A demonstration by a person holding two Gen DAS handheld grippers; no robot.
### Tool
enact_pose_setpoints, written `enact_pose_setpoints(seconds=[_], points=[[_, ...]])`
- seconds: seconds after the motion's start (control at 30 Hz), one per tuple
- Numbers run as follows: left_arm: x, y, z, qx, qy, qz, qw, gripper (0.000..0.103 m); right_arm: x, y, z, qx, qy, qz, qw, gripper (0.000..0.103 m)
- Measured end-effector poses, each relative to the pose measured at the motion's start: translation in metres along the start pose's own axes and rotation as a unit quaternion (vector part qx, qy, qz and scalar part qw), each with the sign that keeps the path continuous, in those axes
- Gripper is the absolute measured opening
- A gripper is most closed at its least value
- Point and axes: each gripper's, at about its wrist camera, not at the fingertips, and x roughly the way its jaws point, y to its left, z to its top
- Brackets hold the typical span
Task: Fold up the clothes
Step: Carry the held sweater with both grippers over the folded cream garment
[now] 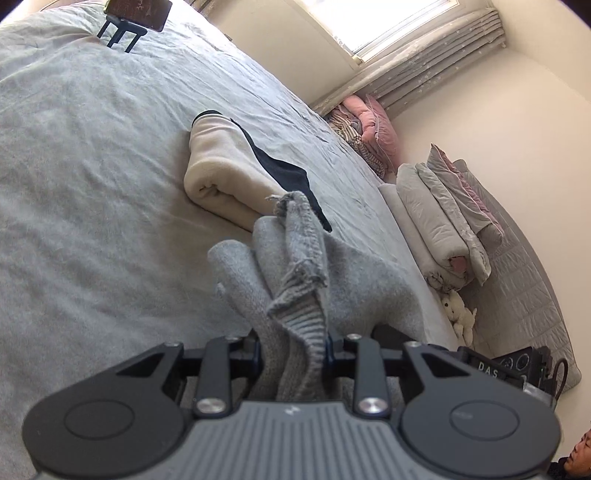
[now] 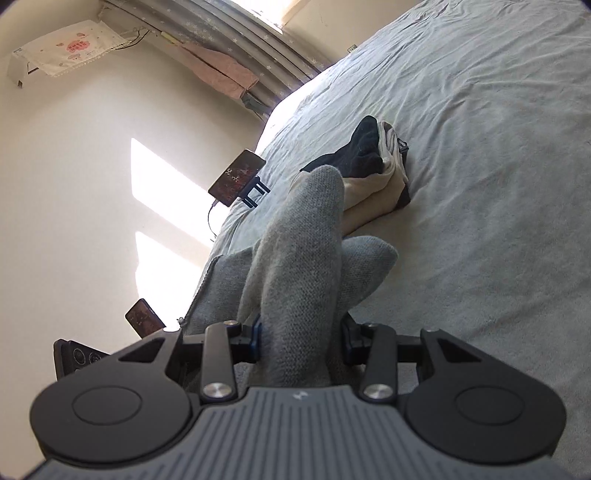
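Both tools pinch the grey knit (image 1: 295, 266) above the bed (image 1: 92, 155).

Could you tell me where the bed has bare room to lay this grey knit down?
Bare sheet lies between the folded cream-and-navy garment and the phone stand. Crowded: the edge by the stacked bedding.

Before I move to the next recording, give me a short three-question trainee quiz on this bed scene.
1. True or false: both grippers are shut on the grey knit garment.
2. What lies on the bed just beyond that garment? A) a folded cream and navy garment B) a pair of shoes C) a laundry basket
3. Fill in: the white soft toy sits below the stack of folded ____.

Key: 1 true, left gripper, right gripper; 2 A; 3 quilts.
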Motion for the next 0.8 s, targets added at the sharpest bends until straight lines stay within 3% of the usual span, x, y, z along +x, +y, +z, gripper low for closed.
enact_pose_setpoints(seconds=[0.47, 0.8], points=[[0.059, 0.008, 0.114, 0.001, -0.064, 0.008, 0.9979, 0.030, 0.087, -0.009, 0.125, -0.008, -0.012, 0.028, 1.000, 0.042], [0.112, 0.058, 0.133, -0.046, -0.069, -0.014, 0.9965, 0.031, 0.134, -0.048, 0.144, 0.005, -0.024, 0.011, 1.000, 0.043]])
